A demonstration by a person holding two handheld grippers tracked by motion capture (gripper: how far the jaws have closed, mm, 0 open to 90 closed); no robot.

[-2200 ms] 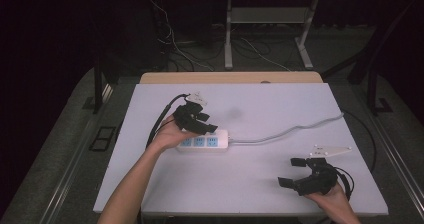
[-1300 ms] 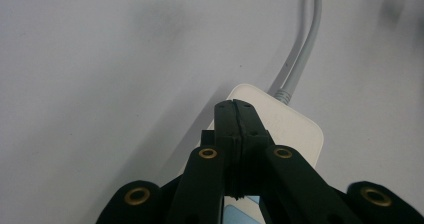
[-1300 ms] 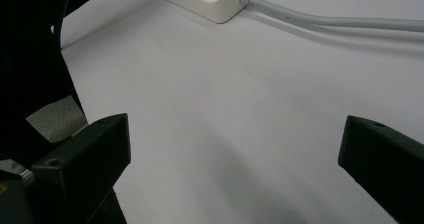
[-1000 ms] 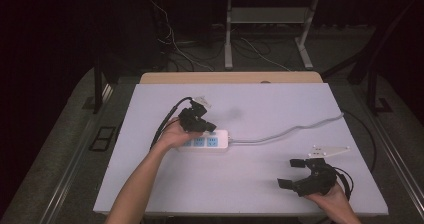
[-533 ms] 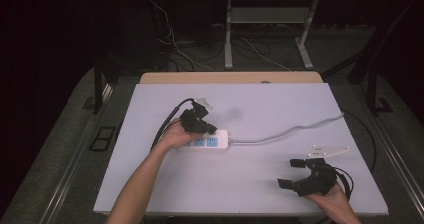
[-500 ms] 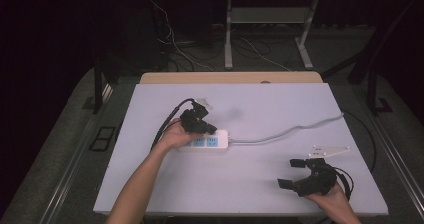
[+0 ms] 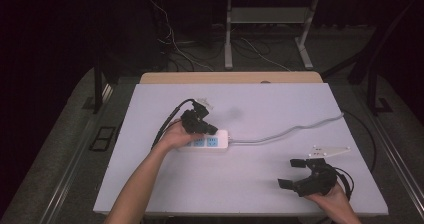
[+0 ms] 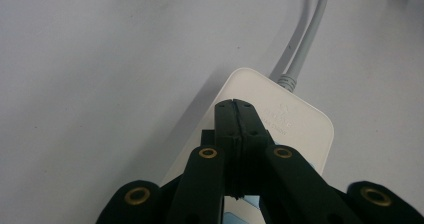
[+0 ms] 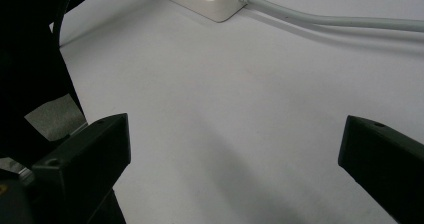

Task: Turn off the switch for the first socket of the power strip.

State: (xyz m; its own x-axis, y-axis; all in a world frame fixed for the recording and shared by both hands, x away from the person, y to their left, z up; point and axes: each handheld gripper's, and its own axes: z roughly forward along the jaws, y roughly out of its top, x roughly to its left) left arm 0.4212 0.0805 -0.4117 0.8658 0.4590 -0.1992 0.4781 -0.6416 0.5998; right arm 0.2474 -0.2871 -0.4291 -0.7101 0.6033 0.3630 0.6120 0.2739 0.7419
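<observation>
Your left gripper (image 8: 234,106), clenched empty, rests on the white power strip (image 8: 295,121); your right gripper (image 9: 235,149) stands released, well apart.

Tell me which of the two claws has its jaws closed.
The left claw, over the white power strip near the table's middle: its jaws meet flush with nothing between. The right claw, near the table's front right corner, stands wide open.

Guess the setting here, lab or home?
Likely a lab or recording room. A bare white table holds one power strip, the surroundings are dark, and loose cables lie on the floor by a metal desk frame behind it.
</observation>
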